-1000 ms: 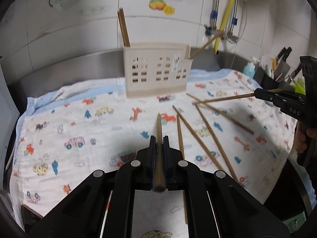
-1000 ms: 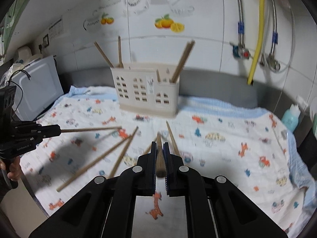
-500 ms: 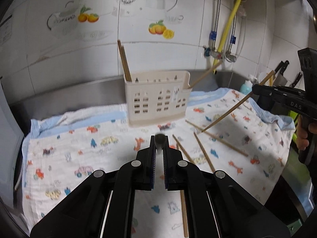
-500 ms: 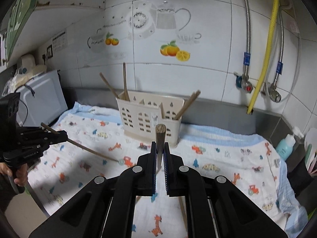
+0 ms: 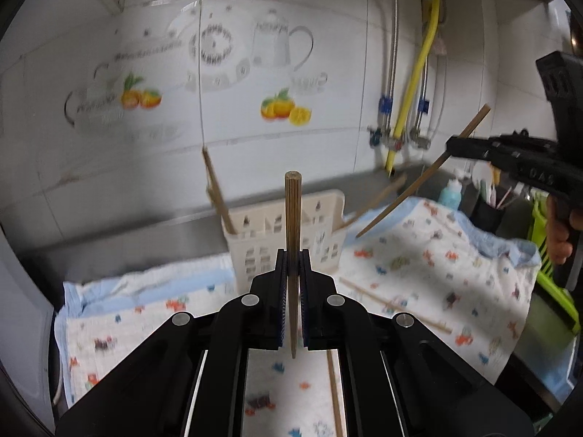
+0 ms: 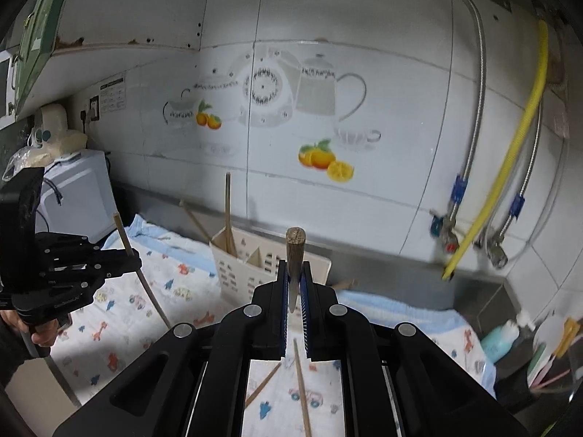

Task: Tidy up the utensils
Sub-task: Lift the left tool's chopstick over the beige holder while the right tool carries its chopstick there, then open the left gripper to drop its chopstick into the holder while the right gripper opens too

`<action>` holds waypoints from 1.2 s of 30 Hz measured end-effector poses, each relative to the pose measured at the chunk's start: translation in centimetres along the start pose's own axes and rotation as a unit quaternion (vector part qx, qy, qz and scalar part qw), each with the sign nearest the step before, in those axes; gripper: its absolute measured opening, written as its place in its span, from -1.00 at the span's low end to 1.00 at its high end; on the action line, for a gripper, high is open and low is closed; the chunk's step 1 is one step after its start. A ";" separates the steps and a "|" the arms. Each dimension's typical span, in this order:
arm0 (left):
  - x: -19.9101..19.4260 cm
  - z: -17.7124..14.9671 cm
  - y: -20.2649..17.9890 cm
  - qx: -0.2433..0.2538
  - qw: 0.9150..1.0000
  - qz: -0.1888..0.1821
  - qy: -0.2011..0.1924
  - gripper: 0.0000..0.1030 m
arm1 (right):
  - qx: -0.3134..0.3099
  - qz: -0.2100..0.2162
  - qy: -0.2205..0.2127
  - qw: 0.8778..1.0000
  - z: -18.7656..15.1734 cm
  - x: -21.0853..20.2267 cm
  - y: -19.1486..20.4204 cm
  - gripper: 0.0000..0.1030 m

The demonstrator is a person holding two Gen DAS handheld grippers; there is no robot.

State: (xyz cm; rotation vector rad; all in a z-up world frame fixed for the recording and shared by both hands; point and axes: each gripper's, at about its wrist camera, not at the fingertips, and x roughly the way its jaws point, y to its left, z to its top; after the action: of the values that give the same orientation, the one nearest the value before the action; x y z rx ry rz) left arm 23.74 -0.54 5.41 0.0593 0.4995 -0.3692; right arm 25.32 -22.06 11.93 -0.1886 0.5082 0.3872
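- Left wrist view gives me the only readable lettering: "DAS" in pale letters on the black body of my right gripper [image 5: 449,147], which enters from the right. The notice by the wall socket [image 6: 94,108] in the right wrist view is too small to read.
- My left gripper [image 5: 292,276] has its jaws pressed onto a chopstick [image 5: 293,225], a brown ribbed wooden stick standing nearly upright, blunt end on top and thin tip hanging below the pads.
- My right gripper pinches a second chopstick [image 5: 422,178] the same way; from the left it slants with the thick end up to the right. In the right wrist view it stands foreshortened [image 6: 294,255], with a speckled blunt end.
- Straight ahead at the far edge of the printed cloth [image 5: 430,255] sits the cream utensil holder [image 5: 320,240], slotted like little windows, with chopsticks already leaning in it [image 5: 218,193].
- Loose chopsticks lie on the cloth to the near right of the holder [image 5: 393,306].
- Only the right wrist view shows the white appliance [image 6: 74,200] at far left, the green cabinet edge [image 6: 36,32] and my left gripper [image 6: 136,262] from the side.
- Only the left wrist view shows the green rack [image 5: 554,280] at the right.
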 end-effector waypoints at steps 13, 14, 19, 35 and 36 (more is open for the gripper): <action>0.9 9.1 -1.0 0.026 0.994 0.039 -0.094 -0.90 | 0.013 0.006 -0.004 1.000 2.6 3.1 -0.9 -0.88; 1.2 9.5 -0.9 0.024 0.994 0.040 -0.096 -0.90 | 0.014 0.007 -0.003 1.000 2.5 3.3 -1.0 -0.88; 3.3 11.1 0.0 0.012 0.993 0.058 -0.104 -0.90 | 0.016 0.008 0.008 1.000 2.3 4.9 -1.3 -0.87; 10.0 8.9 3.0 -0.027 0.996 0.076 -0.047 -0.89 | 0.025 0.021 0.037 0.999 0.7 8.9 -1.5 -0.87; 10.2 8.8 3.2 -0.030 0.996 0.072 -0.043 -0.89 | 0.026 0.020 0.039 0.999 0.6 9.1 -1.6 -0.87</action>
State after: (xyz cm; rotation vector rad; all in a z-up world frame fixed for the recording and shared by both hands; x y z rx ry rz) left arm 37.21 -2.25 8.15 0.0217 0.4173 -0.2150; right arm 33.53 -20.46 7.94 -0.1438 0.5983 0.4064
